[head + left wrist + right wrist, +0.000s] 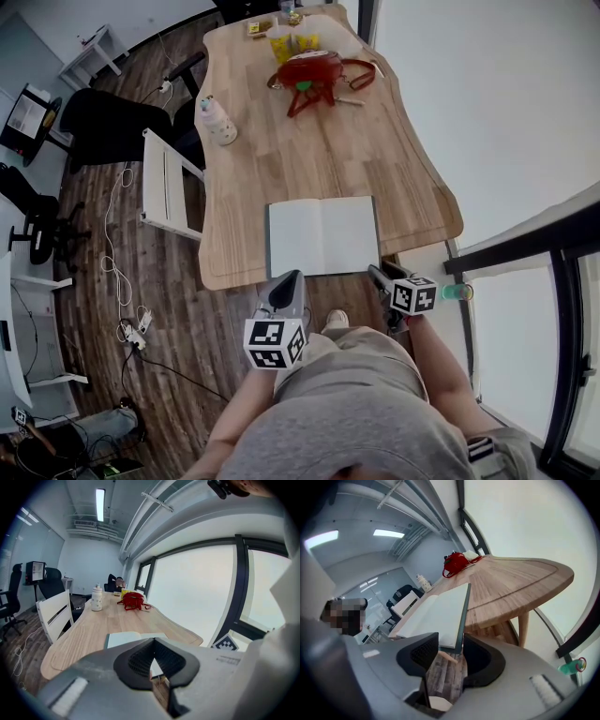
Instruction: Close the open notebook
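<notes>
Right gripper (450,653) gapes before flat notebook (323,236), spine pointing away.

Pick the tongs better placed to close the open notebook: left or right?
Right, probably. The right tongs stand open, the right edge of the notebook lined up just beyond their gap, ready to catch that cover. The left tongs are shut and sit short of the left page.
</notes>
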